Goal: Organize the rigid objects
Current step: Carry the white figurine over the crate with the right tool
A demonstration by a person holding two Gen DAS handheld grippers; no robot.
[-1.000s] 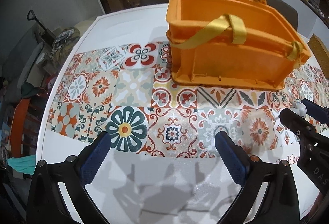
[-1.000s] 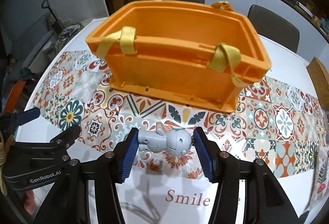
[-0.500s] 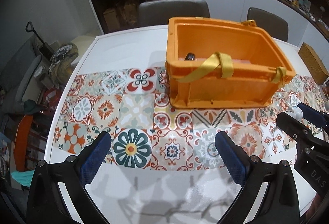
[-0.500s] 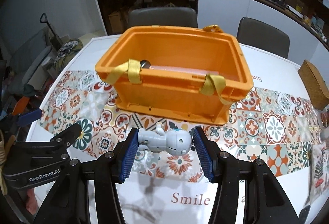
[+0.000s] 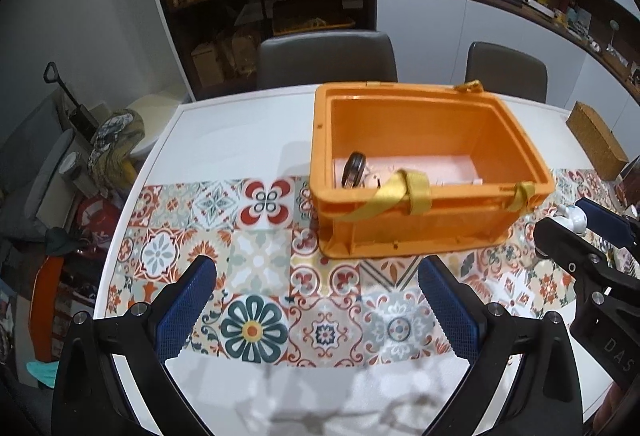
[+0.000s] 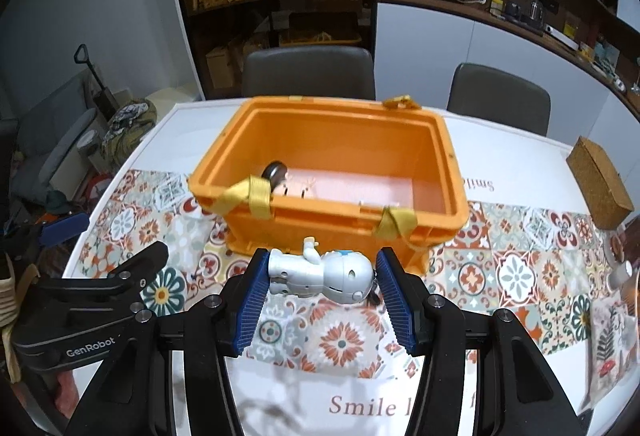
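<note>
An orange plastic crate (image 5: 424, 224) (image 6: 340, 224) with yellow straps stands on the patterned table runner. Inside it lie a dark round object (image 5: 354, 169) (image 6: 276, 171) and a pale flat item (image 6: 360, 189). My right gripper (image 6: 320, 276) is shut on a small silver toy robot (image 6: 324, 274), held sideways above the table, just in front of the crate's near wall. The toy and right gripper also show at the right edge of the left wrist view (image 5: 572, 218). My left gripper (image 5: 316, 308) is open and empty, above the runner, left of the right gripper.
A cork block (image 6: 602, 187) (image 5: 596, 145) lies on the white table at the far right. Two grey chairs (image 6: 308, 71) stand behind the table. Clutter sits on the floor to the left (image 5: 116, 139). Some items lie at the table's right edge (image 6: 616, 268).
Both grippers have risen and pulled back from the crate, so its inside now shows. The right gripper still holds the toy robot. The left stays open.
</note>
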